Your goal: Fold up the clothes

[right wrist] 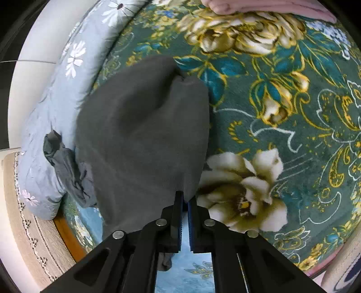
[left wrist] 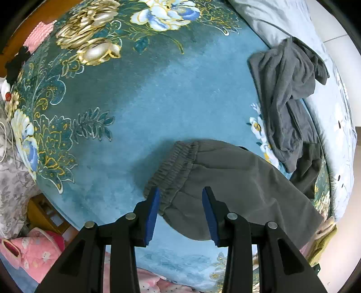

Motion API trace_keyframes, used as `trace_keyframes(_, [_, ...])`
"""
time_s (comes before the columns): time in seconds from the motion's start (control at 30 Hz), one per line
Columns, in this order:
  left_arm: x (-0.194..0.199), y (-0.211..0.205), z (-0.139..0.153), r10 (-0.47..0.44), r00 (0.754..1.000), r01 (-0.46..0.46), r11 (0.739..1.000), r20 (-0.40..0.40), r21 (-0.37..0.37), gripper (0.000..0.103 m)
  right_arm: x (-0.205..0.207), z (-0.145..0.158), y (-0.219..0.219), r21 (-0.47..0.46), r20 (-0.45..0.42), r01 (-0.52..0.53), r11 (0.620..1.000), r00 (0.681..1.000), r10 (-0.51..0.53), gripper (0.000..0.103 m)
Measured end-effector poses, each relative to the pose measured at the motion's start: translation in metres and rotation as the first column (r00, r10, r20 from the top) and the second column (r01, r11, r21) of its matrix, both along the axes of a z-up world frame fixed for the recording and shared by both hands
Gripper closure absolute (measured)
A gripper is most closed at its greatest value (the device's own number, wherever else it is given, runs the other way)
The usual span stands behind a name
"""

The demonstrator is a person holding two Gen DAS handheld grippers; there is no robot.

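Note:
Dark grey trousers [left wrist: 227, 180] with an elastic waistband [left wrist: 173, 166] lie on the blue floral blanket [left wrist: 158, 94]. My left gripper [left wrist: 180, 193] is open, its blue pads on either side of the waistband end, just above the cloth. In the right wrist view my right gripper [right wrist: 185, 199] is shut on an edge of the same dark grey trousers [right wrist: 144, 130], which hang lifted in front of it. A second, crumpled grey garment [left wrist: 288, 94] lies at the blanket's right side and shows in the right wrist view [right wrist: 65, 169] too.
A pale blue flowered quilt [right wrist: 54, 94] is bunched along the bed's edge. Pink folded cloth [right wrist: 266, 6] lies at the far end. Pink bedding [left wrist: 33, 252] and a wooden bed frame [left wrist: 42, 214] sit below the blanket's near edge. A beige rug [right wrist: 24, 225] covers the floor.

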State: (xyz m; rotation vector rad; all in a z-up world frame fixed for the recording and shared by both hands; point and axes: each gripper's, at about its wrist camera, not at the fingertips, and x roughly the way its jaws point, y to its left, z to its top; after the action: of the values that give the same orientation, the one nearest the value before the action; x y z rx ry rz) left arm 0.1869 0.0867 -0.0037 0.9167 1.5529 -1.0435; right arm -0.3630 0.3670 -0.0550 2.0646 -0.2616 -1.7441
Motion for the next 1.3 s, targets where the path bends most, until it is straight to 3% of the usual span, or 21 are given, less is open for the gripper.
trace_keyframes(0.13, [-0.009,-0.008,-0.006,0.000,1.000,0.000,1.000,-0.012,0.003,0.063,-0.012,0.013,-0.002,0.026,-0.011,-0.015,1.000,1.000,0.015,0.093])
trace_keyframes(0.17, [-0.011,-0.010,-0.007,0.001,1.000,-0.001,1.000,-0.016,0.002,0.063,-0.016,0.017,-0.002,0.043,-0.025,-0.018,0.999,1.000,0.019,0.088])
trace_keyframes(0.27, [-0.019,-0.018,-0.011,-0.002,1.000,0.002,1.000,-0.024,0.001,0.063,-0.033,0.037,-0.008,0.106,-0.102,0.021,0.994,0.995,-0.011,0.053])
trace_keyframes(0.33, [-0.025,-0.024,-0.015,-0.016,0.999,0.016,1.000,-0.031,-0.003,0.063,-0.044,0.050,-0.018,0.107,-0.141,0.067,0.992,0.989,-0.051,0.052])
trace_keyframes(0.4, [-0.029,-0.028,-0.019,-0.029,0.999,0.029,1.000,-0.029,0.002,0.063,-0.052,0.058,-0.041,0.040,-0.135,0.097,0.994,0.987,-0.091,0.052])
trace_keyframes(0.5, [-0.034,-0.033,-0.027,-0.035,0.999,0.036,0.999,-0.029,0.018,0.063,-0.050,0.052,-0.090,-0.062,-0.050,0.089,0.994,0.994,-0.092,0.049])
trace_keyframes(0.57, [-0.037,-0.036,-0.031,-0.033,0.999,0.034,0.999,-0.031,0.029,0.063,-0.048,0.042,-0.125,-0.075,0.008,0.095,0.993,0.995,-0.094,0.048])
trace_keyframes(0.63, [-0.038,-0.038,-0.035,-0.031,0.999,0.032,0.999,-0.030,0.036,0.063,-0.046,0.032,-0.150,-0.012,0.027,0.103,0.995,0.994,-0.102,0.045])
trace_keyframes(0.73, [-0.037,-0.042,-0.039,-0.026,0.999,0.027,0.999,-0.027,0.043,0.063,-0.050,0.015,-0.182,0.209,-0.003,0.132,0.969,0.991,-0.135,0.044])
trace_keyframes(0.87, [-0.038,-0.045,-0.044,-0.021,0.999,0.022,0.998,-0.031,0.052,0.063,-0.058,0.001,-0.197,0.422,-0.058,0.154,0.893,0.988,-0.143,0.044])
trace_keyframes(0.97, [-0.040,-0.048,-0.048,-0.024,0.999,0.026,0.998,-0.038,0.059,0.063,-0.058,-0.008,-0.199,0.504,-0.053,0.129,0.854,0.991,-0.119,0.047])
trace_keyframes(1.03, [-0.042,-0.050,-0.051,-0.026,0.999,0.029,0.998,-0.046,0.064,0.063,-0.057,-0.013,-0.195,0.523,-0.038,0.119,0.844,0.993,-0.116,0.056])
trace_keyframes(1.1, [-0.043,-0.052,-0.054,-0.028,0.998,0.031,0.997,-0.052,0.068,0.063,-0.056,-0.017,-0.183,0.493,-0.004,0.121,0.862,0.991,-0.137,0.081])
trace_keyframes(1.23, [-0.043,-0.058,-0.057,0.016,0.995,-0.007,0.996,-0.101,0.085,0.063,-0.054,-0.009,-0.159,0.369,0.036,0.126,0.921,0.988,-0.150,0.092])
trace_keyframes(1.3, [-0.042,-0.061,-0.058,0.060,0.989,-0.047,0.994,-0.136,0.101,0.063,-0.052,0.006,-0.146,0.252,0.022,0.121,0.960,0.991,-0.131,0.094])
